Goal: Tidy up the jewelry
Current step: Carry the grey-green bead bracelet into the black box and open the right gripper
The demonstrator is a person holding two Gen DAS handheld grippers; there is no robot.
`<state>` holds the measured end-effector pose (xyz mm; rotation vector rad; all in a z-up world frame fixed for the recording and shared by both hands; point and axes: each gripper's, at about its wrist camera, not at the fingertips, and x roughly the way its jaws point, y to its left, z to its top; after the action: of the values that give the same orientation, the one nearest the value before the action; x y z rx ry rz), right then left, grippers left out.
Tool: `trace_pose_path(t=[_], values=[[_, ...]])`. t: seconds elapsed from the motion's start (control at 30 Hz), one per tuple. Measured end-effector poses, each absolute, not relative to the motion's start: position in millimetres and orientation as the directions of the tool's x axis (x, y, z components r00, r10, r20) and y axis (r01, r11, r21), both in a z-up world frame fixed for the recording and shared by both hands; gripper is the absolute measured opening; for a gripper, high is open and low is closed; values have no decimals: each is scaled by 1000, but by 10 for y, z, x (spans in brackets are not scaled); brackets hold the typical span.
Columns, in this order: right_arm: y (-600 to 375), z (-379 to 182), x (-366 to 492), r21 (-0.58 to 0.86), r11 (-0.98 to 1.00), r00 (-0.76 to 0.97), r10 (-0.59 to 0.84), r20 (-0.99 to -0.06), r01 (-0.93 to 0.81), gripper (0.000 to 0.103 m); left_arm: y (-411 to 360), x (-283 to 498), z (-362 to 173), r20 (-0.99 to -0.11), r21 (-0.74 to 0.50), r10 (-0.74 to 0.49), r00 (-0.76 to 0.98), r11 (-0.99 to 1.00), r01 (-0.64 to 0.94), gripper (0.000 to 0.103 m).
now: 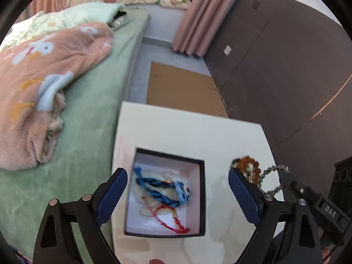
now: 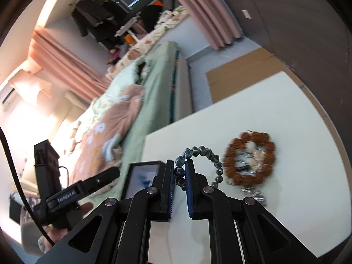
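Observation:
A black-rimmed box (image 1: 203, 198) with a white inside stands on the white table (image 1: 187, 127). In it lie a blue braided bracelet (image 1: 158, 187) and a red cord bracelet (image 1: 171, 217). My left gripper (image 1: 177, 172) hovers open above the box, with nothing between its fingers. To the right, my right gripper (image 2: 179, 165) is shut on a grey-blue bead bracelet (image 2: 206, 151), whose loop hangs clear above the table. A brown bead bracelet (image 2: 250, 158) lies on the table beyond it, with a silver chain (image 2: 253, 193) beside it.
A bed with a green sheet (image 1: 88, 110) and a pink blanket (image 1: 44, 83) runs along the table's left side. Flat cardboard (image 1: 180, 88) lies on the floor past the table. A dark wardrobe (image 1: 286, 66) stands on the right.

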<state>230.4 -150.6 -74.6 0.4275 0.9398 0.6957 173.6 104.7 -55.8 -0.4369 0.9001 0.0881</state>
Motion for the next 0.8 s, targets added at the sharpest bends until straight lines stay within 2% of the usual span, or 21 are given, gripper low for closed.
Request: trace_pose_path(t=[0.3, 0.7, 0.8], values=[[-1064, -691, 2202, 623, 640, 340, 768, -543, -450, 12, 1243, 1698, -436, -758, -356, -110, 643, 895, -268, 93], [-649, -801, 2280, 687, 560, 257, 827, -500, -463, 12, 1392, 1603, -311, -725, -395, -118, 679, 879, -269, 93], [-505, -823, 2272, 652, 593, 248, 799, -547, -473, 16, 1443, 1594, -324, -725, -402, -113, 679, 871, -284, 93]])
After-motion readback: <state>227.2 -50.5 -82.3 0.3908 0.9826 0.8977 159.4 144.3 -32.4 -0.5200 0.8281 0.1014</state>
